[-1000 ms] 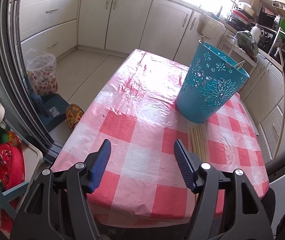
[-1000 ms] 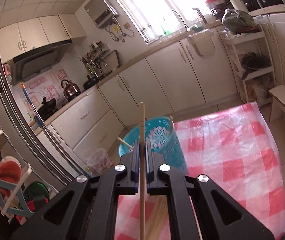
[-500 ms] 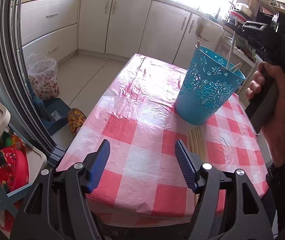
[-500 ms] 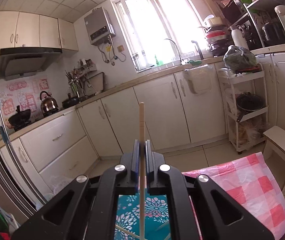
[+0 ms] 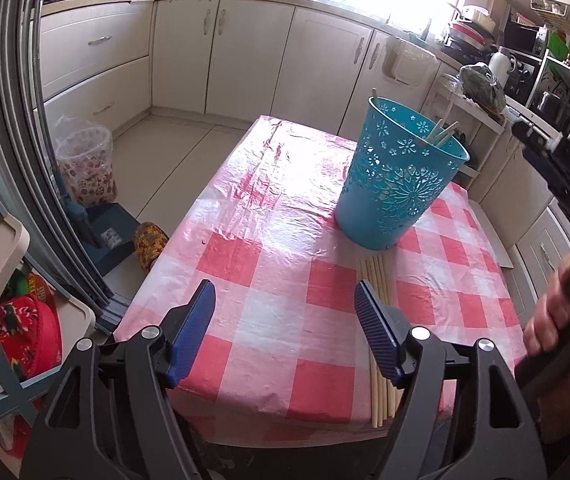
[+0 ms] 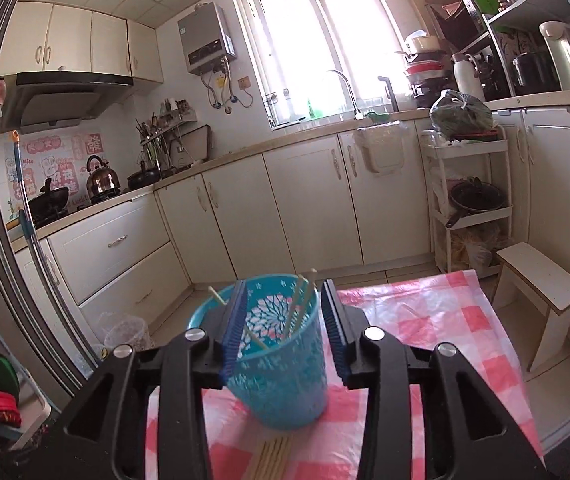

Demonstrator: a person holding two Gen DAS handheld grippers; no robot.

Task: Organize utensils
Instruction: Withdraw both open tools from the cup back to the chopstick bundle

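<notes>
We hold the right gripper [image 6: 283,328] jaws wide apart, empty, above the blue basket [image 5: 399,178] containing chopsticks [image 6: 299,306]; left gripper [image 5: 285,330] likewise spread, empty, beside the table's chopstick bundle [image 5: 377,280]

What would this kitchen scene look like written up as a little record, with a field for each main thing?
setting: kitchen, table with a red-and-white checked cloth
container: blue cut-out basket, upright on the table
in the basket: a few chopsticks leaning on the rim
left on the table: row of loose chopsticks lying side by side, just in front of the basket
left gripper: open, holding nothing, low over the near table edge
right gripper: open, holding nothing, above the basket
</notes>
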